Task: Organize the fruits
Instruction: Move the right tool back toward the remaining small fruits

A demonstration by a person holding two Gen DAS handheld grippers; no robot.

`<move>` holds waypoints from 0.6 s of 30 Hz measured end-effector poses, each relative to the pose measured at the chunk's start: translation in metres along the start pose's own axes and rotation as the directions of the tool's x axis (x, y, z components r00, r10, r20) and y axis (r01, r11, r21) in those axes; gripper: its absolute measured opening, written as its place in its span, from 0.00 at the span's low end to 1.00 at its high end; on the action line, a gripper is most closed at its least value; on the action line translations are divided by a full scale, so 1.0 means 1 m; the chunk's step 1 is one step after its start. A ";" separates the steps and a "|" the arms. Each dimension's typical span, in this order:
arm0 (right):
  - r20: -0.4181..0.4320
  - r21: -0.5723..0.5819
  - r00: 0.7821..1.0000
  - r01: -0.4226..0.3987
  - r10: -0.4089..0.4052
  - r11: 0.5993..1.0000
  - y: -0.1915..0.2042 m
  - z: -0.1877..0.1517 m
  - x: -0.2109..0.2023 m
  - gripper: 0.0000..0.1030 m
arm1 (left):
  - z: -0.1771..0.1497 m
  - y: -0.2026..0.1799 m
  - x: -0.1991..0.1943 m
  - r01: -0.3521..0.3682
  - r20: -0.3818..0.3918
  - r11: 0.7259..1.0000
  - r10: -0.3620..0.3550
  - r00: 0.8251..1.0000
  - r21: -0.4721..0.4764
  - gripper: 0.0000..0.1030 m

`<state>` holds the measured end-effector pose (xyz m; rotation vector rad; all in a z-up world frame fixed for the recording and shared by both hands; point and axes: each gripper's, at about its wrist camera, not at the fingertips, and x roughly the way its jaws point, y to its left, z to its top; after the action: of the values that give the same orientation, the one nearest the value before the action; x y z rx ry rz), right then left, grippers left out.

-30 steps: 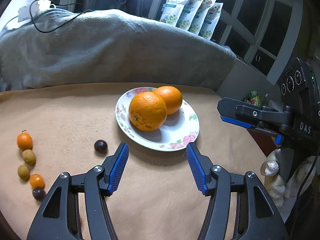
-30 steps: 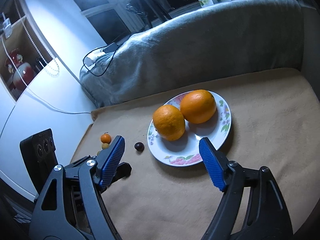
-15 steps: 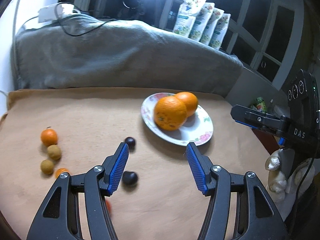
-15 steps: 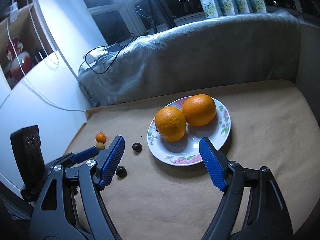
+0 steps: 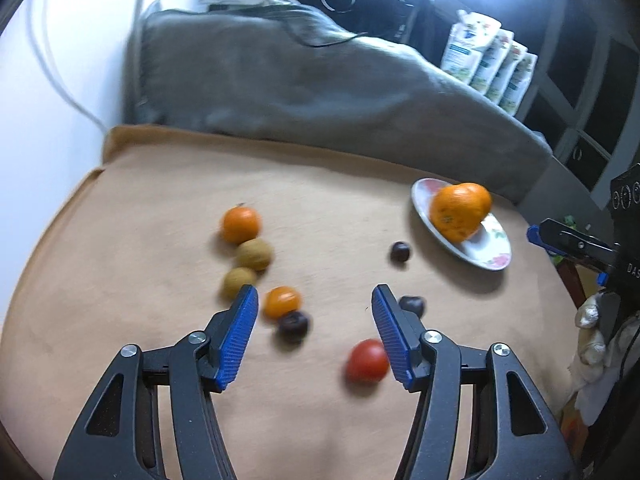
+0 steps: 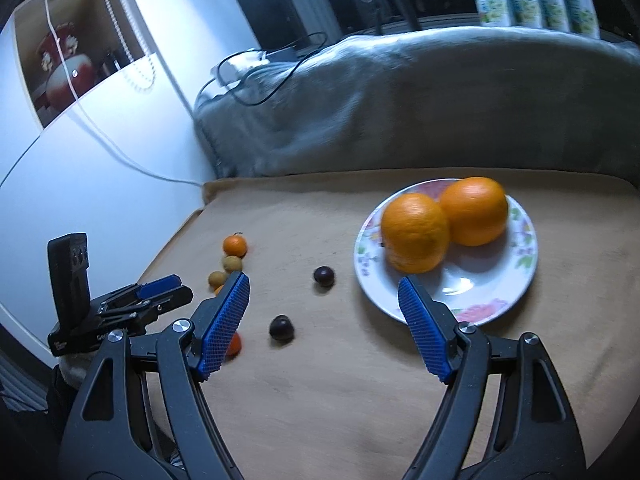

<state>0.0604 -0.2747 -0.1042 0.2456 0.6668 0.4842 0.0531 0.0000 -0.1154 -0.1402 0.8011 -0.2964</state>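
Both the left gripper [image 5: 314, 330] and right gripper [image 6: 322, 314] gaped apart, empty. Small fruits [image 5: 282, 302] sat left of the plate [image 6: 486, 304]; next move, probably pinching one gently.

"DAS" on right gripper [image 5: 576, 246] body

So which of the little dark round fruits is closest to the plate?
The dark fruit lying alone just left of the plate. The other two dark ones sit nearer the left gripper, one beside a small orange fruit.
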 end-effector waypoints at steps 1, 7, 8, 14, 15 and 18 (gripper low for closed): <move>-0.006 -0.006 1.000 -0.004 0.004 1.000 0.002 0.000 0.003 0.77 | -0.001 0.005 0.000 -0.004 -0.005 1.000 0.004 1.000 -0.006 0.54; -0.048 -0.044 0.999 -0.028 0.026 0.999 0.016 -0.002 0.020 0.77 | -0.004 0.026 0.008 -0.018 -0.034 0.999 0.017 0.999 -0.040 0.49; -0.053 -0.050 0.998 -0.030 0.027 0.998 0.018 -0.003 0.022 0.77 | -0.004 0.029 0.010 -0.016 -0.037 0.999 0.015 0.999 -0.048 0.49; -0.092 -0.076 0.996 -0.021 0.014 0.997 0.026 -0.008 0.039 0.77 | 0.003 0.040 0.019 -0.006 -0.042 0.997 0.002 0.999 -0.073 0.44; -0.099 -0.080 0.995 -0.020 0.012 0.997 0.027 -0.009 0.041 0.73 | 0.004 0.042 0.021 -0.002 -0.045 0.997 -0.002 0.999 -0.078 0.44; -0.129 -0.089 0.992 -0.021 0.010 0.996 0.030 -0.015 0.051 0.67 | 0.006 0.047 0.028 0.008 -0.056 0.995 -0.013 0.998 -0.097 0.41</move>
<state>0.0756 -0.2220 -0.1315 0.1348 0.7674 0.5470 0.0858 0.0362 -0.1413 -0.2279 0.8717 -0.2722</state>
